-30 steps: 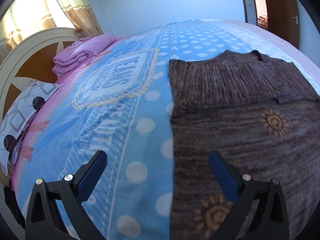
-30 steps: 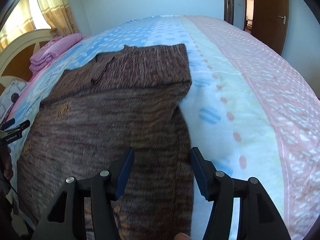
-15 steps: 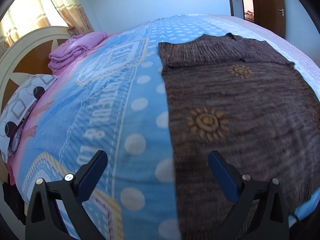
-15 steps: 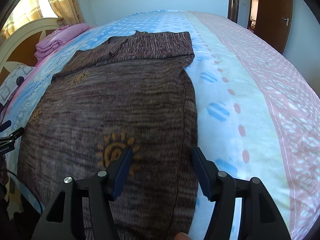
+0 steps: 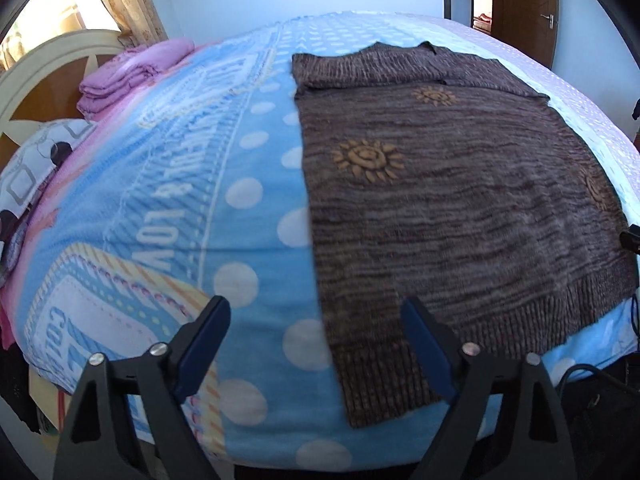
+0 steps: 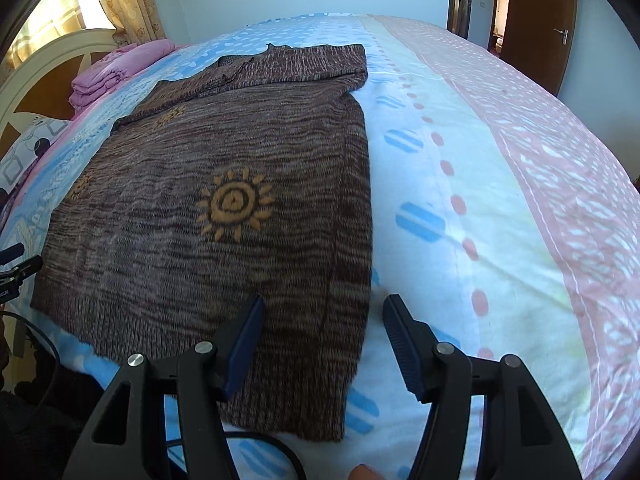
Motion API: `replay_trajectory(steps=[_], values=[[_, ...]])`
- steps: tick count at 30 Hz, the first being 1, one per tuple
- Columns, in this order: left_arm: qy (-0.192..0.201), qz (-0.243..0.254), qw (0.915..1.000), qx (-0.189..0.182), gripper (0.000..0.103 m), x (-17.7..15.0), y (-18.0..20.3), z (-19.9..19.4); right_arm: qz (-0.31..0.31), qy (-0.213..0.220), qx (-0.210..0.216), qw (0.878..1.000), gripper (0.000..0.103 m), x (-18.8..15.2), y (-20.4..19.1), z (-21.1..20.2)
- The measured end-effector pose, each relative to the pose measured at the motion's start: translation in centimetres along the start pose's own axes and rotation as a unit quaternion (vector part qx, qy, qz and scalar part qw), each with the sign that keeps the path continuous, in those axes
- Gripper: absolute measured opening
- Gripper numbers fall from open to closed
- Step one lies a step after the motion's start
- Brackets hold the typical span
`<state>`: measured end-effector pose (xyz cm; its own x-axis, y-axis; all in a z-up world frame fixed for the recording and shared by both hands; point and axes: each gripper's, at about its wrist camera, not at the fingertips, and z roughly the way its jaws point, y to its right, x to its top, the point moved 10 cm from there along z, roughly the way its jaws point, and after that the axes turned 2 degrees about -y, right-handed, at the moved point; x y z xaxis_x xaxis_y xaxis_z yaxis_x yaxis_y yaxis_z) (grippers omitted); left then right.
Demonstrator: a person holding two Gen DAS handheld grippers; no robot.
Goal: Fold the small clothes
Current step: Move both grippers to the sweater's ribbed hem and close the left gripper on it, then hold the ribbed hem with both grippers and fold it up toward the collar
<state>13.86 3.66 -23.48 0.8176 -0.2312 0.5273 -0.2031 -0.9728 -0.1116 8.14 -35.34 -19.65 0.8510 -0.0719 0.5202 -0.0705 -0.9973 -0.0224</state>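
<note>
A brown knitted sweater (image 5: 460,200) with orange sun motifs lies flat on the bed, its top part folded down at the far end; it also shows in the right wrist view (image 6: 224,208). My left gripper (image 5: 316,316) is open and empty, above the sweater's near left hem corner. My right gripper (image 6: 322,304) is open and empty, above the sweater's near right hem corner. Neither touches the cloth.
The bed has a blue dotted blanket (image 5: 180,208) on the left and a pale pink-striped sheet (image 6: 500,184) on the right. Folded pink bedding (image 5: 128,72) and a patterned pillow (image 5: 32,168) lie by the headboard. A brown door (image 6: 548,20) stands at the far right. Cables (image 5: 580,376) hang off the near edge.
Both grippers have pulled back toward the near edge of the bed, from the sweater's upper part to its hem. Both stayed open. The sweater has not moved.
</note>
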Motion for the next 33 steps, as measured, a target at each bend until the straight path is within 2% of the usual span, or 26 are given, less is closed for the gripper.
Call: replay_trajectory(steps=[1,3,5,16,21,23,24,25,26,28,29,30,33], values=[[-0.008,-0.003,0.9999,-0.012,0.08,-0.4,0.2,0.1,0.002,0.0,0.001,1.0,0.062,-0.3,0.1,-0.1],[-0.027,-0.009,0.999,-0.035,0.064,-1.4,0.6,0.5,0.003,0.0,0.002,1.0,0.062,-0.8,0.2,-0.3],[-0.037,-0.025,0.9973,-0.059,0.06,-2.0,0.8,0.5,0.007,0.001,0.005,1.0,0.062,-1.3,0.3,-0.5],[-0.052,-0.029,0.9957,-0.07,0.046,-3.6,1.4,0.0,0.017,-0.003,0.03,0.999,0.062,-3.3,0.1,-1.4],[-0.049,-0.02,0.9948,-0.087,0.025,-3.6,2.2,-0.3,0.012,-0.003,0.046,0.999,0.062,-3.5,-0.6,-1.5],[-0.049,-0.02,0.9945,-0.091,0.024,-3.6,2.3,-0.3,0.01,-0.003,0.044,0.999,0.061,-3.7,-0.8,-1.4],[-0.049,-0.021,0.9942,-0.093,0.024,-3.5,2.3,-0.2,0.009,-0.005,0.045,0.999,0.056,-3.7,-0.9,-1.4],[-0.049,-0.023,0.9937,-0.098,0.023,-3.5,2.3,-0.1,0.008,-0.005,0.046,0.999,0.047,-3.7,-0.9,-1.4],[-0.048,-0.024,0.9934,-0.102,0.02,-3.5,2.4,-0.2,0.009,-0.005,0.05,0.999,0.044,-3.7,-0.9,-1.4],[-0.044,-0.023,0.9921,-0.115,0.012,-3.3,2.7,-0.3,0.009,-0.006,0.056,0.998,0.018,-3.7,-1.0,-1.4],[-0.041,-0.021,0.9921,-0.117,0.01,-3.2,2.9,-0.4,0.012,-0.005,0.07,0.997,0.011,-3.7,-1.2,-1.5],[-0.038,-0.02,0.992,-0.119,0.009,-3.1,2.9,-0.5,0.021,-0.004,0.09,0.996,0.006,-3.5,-1.3,-1.7],[-0.021,-0.03,0.9917,-0.123,0.009,-2.2,2.3,-1.2,0.038,0.033,0.125,0.991,0.006,-2.3,-1.3,-3.6]])
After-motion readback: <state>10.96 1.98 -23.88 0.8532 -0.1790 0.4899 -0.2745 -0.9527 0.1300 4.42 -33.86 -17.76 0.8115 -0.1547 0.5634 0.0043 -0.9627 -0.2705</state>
